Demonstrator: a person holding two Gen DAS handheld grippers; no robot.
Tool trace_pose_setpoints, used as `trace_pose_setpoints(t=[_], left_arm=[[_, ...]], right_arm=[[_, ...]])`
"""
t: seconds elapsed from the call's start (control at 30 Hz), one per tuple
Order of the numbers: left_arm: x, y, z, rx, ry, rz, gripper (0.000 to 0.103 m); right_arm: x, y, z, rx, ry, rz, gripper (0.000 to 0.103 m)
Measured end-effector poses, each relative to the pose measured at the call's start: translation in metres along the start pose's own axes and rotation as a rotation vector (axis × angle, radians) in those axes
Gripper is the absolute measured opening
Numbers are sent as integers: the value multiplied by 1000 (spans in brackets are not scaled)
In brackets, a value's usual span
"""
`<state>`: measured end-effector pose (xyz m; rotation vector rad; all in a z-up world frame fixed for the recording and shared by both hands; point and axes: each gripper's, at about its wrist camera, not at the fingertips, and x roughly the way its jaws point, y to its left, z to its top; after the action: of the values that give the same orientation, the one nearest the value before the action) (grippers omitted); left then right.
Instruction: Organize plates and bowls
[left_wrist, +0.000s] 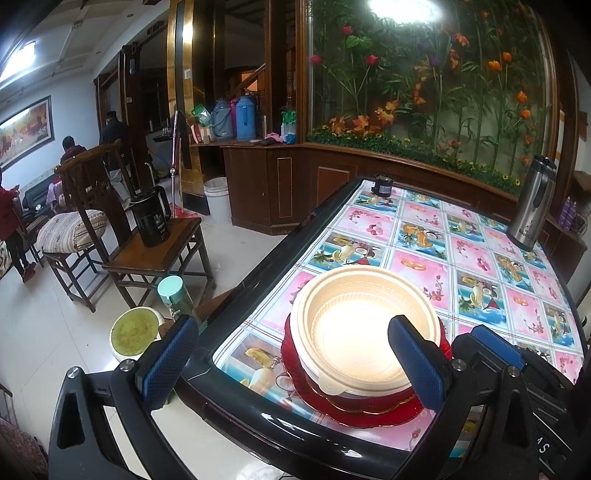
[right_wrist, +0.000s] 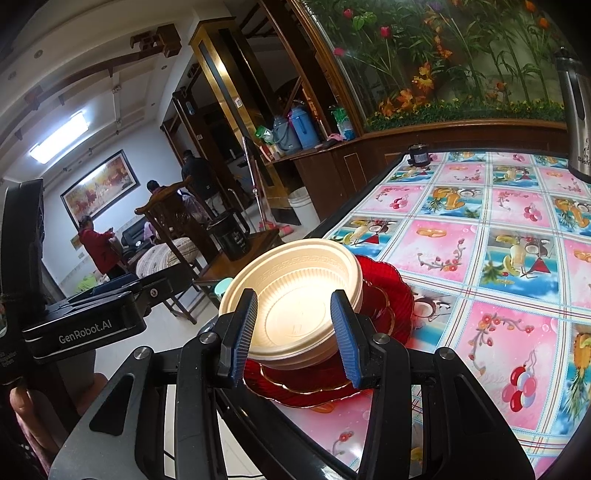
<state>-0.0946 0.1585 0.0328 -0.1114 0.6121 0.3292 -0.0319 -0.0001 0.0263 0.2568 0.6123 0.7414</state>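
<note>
A stack of cream plastic bowls (left_wrist: 354, 332) (right_wrist: 295, 306) sits on scalloped red plates (left_wrist: 369, 415) (right_wrist: 393, 291) at the near left corner of the table. My left gripper (left_wrist: 291, 326) is wide open. Its left finger hangs off the table edge, and its right finger (left_wrist: 417, 362) shows in front of the bowls' near right rim. My right gripper (right_wrist: 294, 297) stands partly open just short of the bowls, which are wider than the gap. I see nothing between its pads (right_wrist: 345, 336). It appears at the right in the left wrist view (left_wrist: 493, 343).
The fruit-print tablecloth (right_wrist: 498, 258) has a black raised edge (left_wrist: 258, 266). A steel thermos (left_wrist: 532, 206) and a small black jar (left_wrist: 382, 184) stand at the far end. Beside the table stand a wooden chair with a black kettle (left_wrist: 151, 218) and a green-capped bottle (left_wrist: 173, 295). People stand far left.
</note>
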Motion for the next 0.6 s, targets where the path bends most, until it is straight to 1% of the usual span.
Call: trace_pose_setpoints(t=[0.6], left_arm=[[5, 2, -4, -1, 4, 8, 103]], right_arm=[[7, 2, -6, -3, 15, 3, 42]])
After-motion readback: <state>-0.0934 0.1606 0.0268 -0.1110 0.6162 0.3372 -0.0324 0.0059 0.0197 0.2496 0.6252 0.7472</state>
